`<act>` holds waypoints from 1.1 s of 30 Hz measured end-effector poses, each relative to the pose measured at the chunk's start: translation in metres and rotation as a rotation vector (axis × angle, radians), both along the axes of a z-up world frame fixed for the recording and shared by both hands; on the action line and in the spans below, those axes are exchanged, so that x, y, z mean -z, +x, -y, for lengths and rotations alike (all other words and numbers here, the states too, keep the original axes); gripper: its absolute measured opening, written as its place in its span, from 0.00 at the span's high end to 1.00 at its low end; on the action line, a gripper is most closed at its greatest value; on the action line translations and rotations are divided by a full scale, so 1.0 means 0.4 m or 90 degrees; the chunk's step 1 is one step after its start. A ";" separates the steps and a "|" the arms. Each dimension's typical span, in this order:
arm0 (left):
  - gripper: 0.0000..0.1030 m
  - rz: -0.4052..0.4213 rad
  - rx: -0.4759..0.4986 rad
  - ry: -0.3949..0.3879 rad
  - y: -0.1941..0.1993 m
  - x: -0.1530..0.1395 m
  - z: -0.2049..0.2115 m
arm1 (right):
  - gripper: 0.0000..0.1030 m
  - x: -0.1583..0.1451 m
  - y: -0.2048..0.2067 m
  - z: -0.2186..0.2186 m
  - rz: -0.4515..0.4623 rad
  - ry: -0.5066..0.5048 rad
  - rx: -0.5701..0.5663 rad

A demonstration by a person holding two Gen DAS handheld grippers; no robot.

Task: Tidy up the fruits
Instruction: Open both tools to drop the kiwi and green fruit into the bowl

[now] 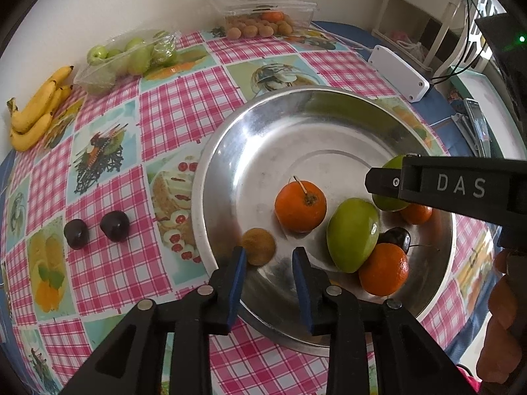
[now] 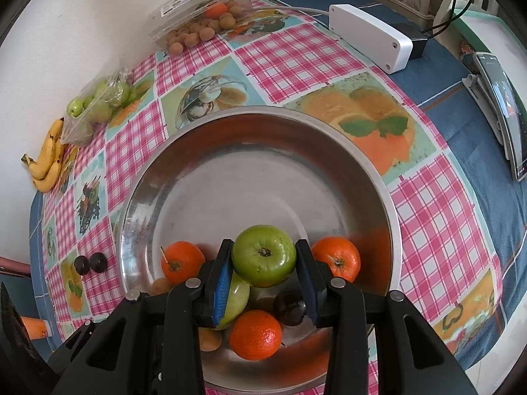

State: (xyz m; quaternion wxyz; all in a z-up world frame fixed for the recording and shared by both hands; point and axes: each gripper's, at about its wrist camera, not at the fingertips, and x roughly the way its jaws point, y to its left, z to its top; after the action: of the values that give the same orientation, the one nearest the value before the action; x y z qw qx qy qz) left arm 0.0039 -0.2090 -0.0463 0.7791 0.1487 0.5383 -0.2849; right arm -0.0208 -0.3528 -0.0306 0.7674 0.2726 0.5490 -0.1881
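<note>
A steel bowl (image 1: 230, 164) (image 2: 263, 164) stands on the checked tablecloth. My left gripper (image 1: 268, 258) is open low over the bowl's near side. A small brown longan (image 1: 258, 246) lies on the bowl floor by the left fingertip, and no pad presses on it. My right gripper (image 2: 264, 247) is shut on a green apple (image 2: 263, 263) and holds it just above the fruit in the bowl. Below it lie oranges (image 2: 255, 334), another green fruit (image 2: 237, 299) and a dark cherry (image 2: 290, 307). In the left wrist view the right finger (image 1: 444, 187) hides most of the apple.
Two dark cherries (image 1: 75, 233) lie on the cloth left of the bowl. Bananas (image 1: 36, 108), a bag of green fruit (image 1: 128, 57) and a clear box of longans (image 1: 260, 16) line the wall. A white box (image 2: 372, 36) and a phone (image 2: 504, 115) sit to the right.
</note>
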 end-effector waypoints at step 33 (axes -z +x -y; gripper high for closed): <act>0.53 -0.002 -0.152 -0.002 0.074 -0.031 -0.139 | 0.52 -0.023 0.004 -0.018 0.032 -0.023 -0.022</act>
State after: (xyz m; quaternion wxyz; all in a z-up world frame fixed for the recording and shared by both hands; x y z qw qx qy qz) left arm 0.0336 -0.1534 -0.0340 0.8069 0.0818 0.5528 -0.1914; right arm -0.0194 -0.3457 -0.0215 0.7889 0.2537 0.5308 -0.1775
